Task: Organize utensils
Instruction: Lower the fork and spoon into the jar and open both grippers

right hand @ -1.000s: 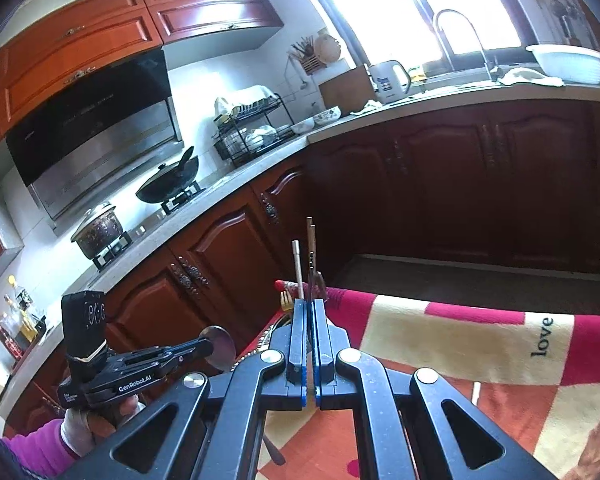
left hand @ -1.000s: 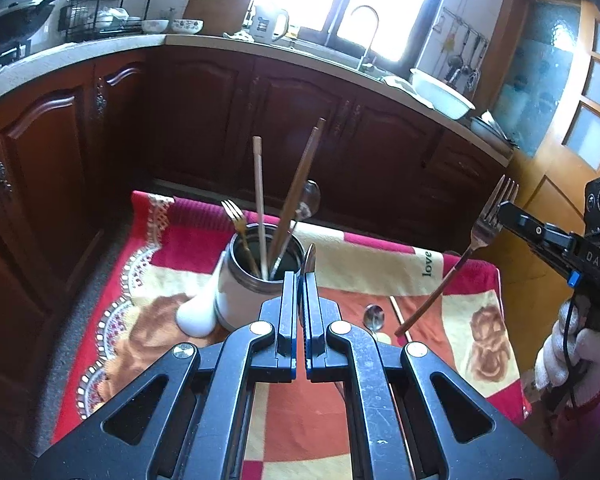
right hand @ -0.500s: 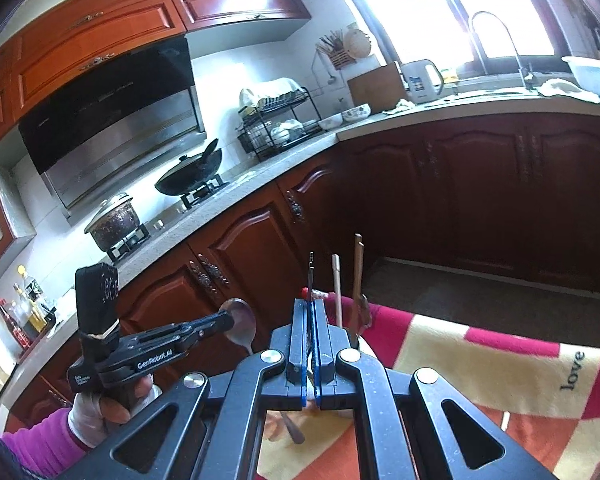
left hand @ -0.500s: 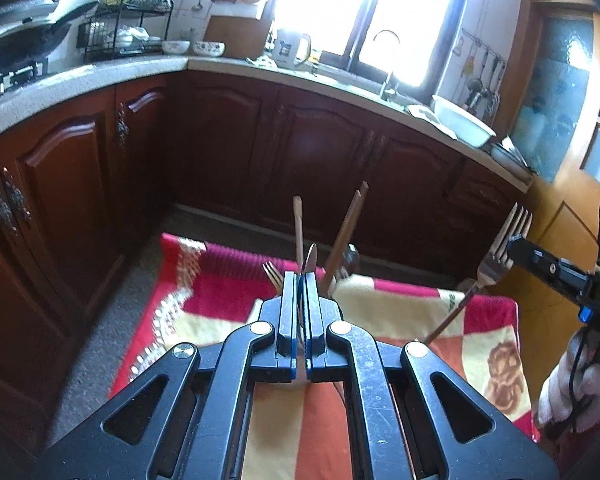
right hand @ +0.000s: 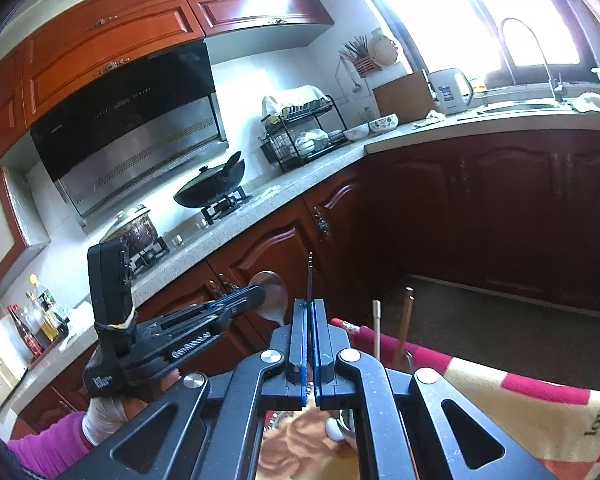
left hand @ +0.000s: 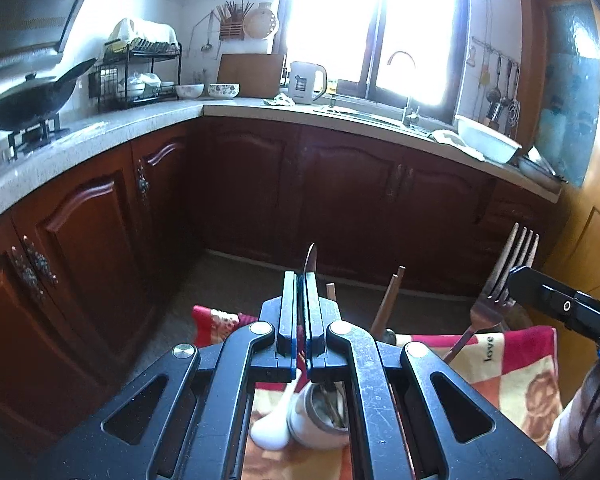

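My left gripper [left hand: 300, 280] is shut on a metal spoon [left hand: 310, 258], seen edge-on; its bowl [right hand: 270, 294] shows in the right wrist view past the left gripper [right hand: 256, 294]. My right gripper [right hand: 309, 305] is shut on a fork, whose thin edge [right hand: 309, 276] pokes above the pads; its tines [left hand: 516, 256] show in the left wrist view. Both are raised above the table. The metal utensil holder [left hand: 320, 416] with chopsticks [left hand: 388, 300] sits below my left gripper, beside a white ceramic spoon [left hand: 274, 424].
A red, orange and cream cloth [left hand: 516, 368] covers the table. Dark wood cabinets [left hand: 340, 192] and a stone counter [left hand: 140, 124] with a wok [left hand: 28, 100], dish rack [left hand: 136, 76] and kettle [left hand: 306, 82] wrap around behind.
Both grippers have risen and tilted upward with their utensils. The holder has dropped to the bottom of both views, and more of the counter and window shows.
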`<state>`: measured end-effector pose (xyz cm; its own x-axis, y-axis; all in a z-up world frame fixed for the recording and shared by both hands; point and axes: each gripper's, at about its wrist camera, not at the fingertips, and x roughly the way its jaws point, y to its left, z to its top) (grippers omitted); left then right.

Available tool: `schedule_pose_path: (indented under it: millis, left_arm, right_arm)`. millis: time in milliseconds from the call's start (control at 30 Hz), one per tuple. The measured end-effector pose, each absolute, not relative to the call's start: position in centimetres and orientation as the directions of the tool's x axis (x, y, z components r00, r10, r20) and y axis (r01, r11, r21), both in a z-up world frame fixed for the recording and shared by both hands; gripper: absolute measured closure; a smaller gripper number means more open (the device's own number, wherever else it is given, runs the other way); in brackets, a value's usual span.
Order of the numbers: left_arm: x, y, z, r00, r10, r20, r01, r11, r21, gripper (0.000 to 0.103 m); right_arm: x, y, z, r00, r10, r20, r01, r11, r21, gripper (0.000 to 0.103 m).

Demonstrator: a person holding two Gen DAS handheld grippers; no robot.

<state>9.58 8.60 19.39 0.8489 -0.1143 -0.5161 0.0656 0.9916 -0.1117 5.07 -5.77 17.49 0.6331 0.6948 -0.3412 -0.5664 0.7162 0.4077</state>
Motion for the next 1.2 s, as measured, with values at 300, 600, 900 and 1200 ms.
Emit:
schedule_pose_path:
  millis: [300,600,900,1200]
  left_arm:
    - [11.4,7.3,15.8,0.828,-0.09,-0.554,0.074,0.996,-0.051,0.102]
    - [11.8,6.0,12.9,0.786,-0.101,-0.61,0.099,0.994,-0.038,0.102]
    - [12.0,4.5,10.8,0.756,-0.115,-0.644,0.118,0.992,-0.038,0.102]
    - [12.4,3.8,9.4,0.735,-0.116,-0.668,0.121,0.992,-0.039,0.102]
  right_arm:
    - [7.8,-3.6,14.8,0.609,0.697,-0.378,-0.553,0.715,0.428,0.102]
    - [9.5,-4.1,11.3,0.584,0.683,-0.438,-0.512,0.729,0.454,0.101]
    - [10.5,-5.1,8.0,0.575,0.659,-0.486,-0.455,0.75,0.48,0.102]
    - [11.7,-5.8,6.4,0.564,0.649,-0.511,-0.423,0.758,0.496,0.102]
